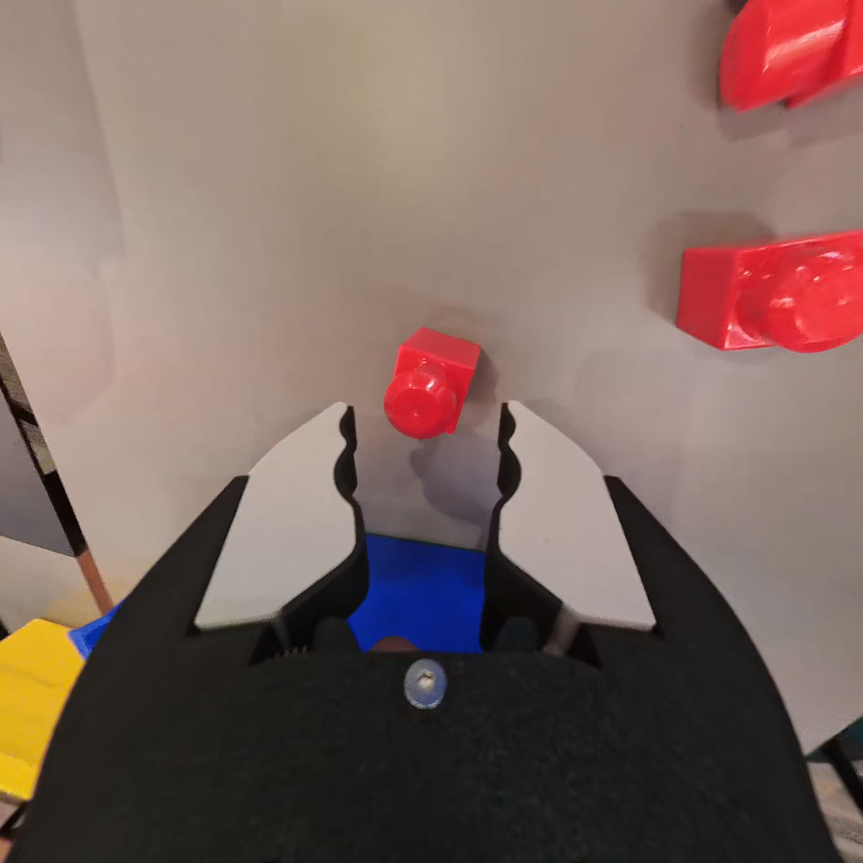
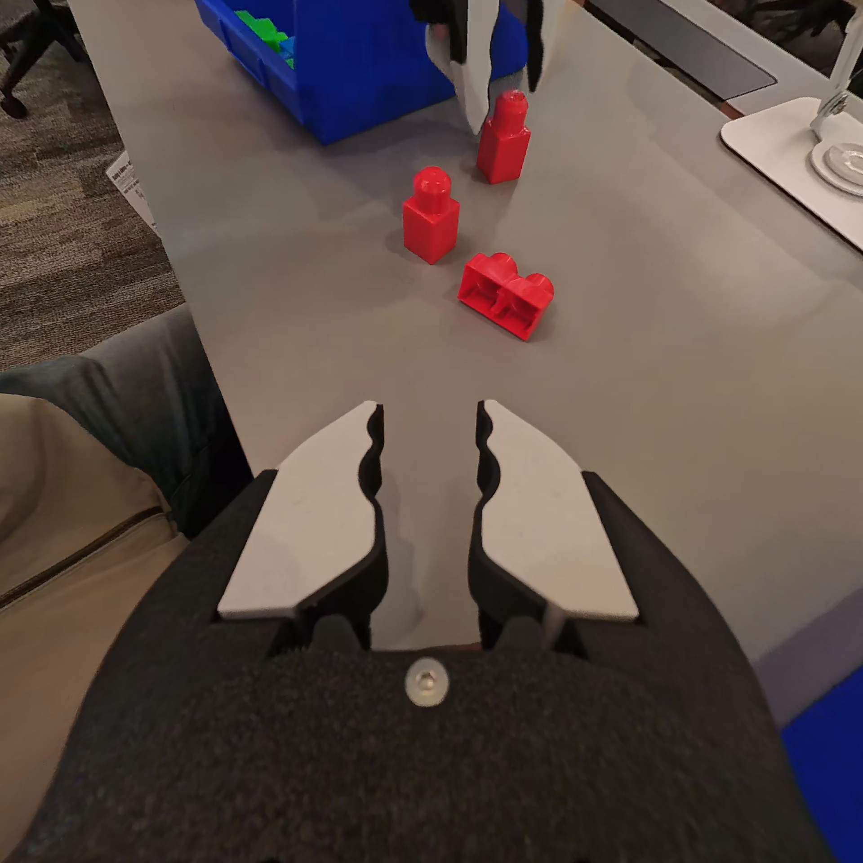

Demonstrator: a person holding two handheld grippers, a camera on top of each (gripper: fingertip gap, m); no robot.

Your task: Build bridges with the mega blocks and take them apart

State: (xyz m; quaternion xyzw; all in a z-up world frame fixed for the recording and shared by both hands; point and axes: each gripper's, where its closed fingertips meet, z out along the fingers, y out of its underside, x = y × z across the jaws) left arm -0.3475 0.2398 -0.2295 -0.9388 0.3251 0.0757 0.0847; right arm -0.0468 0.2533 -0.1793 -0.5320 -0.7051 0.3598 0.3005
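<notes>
Three red mega blocks stand on the grey table (image 2: 654, 350). A one-stud block (image 1: 427, 383) stands upright between the tips of my open left gripper (image 1: 426, 408), which hangs over it; the right wrist view shows this block (image 2: 504, 140) with the left gripper (image 2: 506, 109) straddling its stud. I cannot tell if the fingers touch it. A second upright one-stud block (image 2: 429, 215) stands nearby and also shows in the left wrist view (image 1: 770, 299). A two-stud block (image 2: 506, 294) lies on its side. My right gripper (image 2: 429, 411) is open and empty, well short of the blocks.
A blue bin (image 2: 355, 70) with green and blue blocks stands at the far end, partly under my left gripper (image 1: 420, 588). A white stand base (image 2: 794, 154) sits at the right. The table's left edge runs past a person's leg (image 2: 70, 513). A yellow object (image 1: 32, 691) lies beside the bin. Tip to tip, the grippers are about 30 centimetres apart.
</notes>
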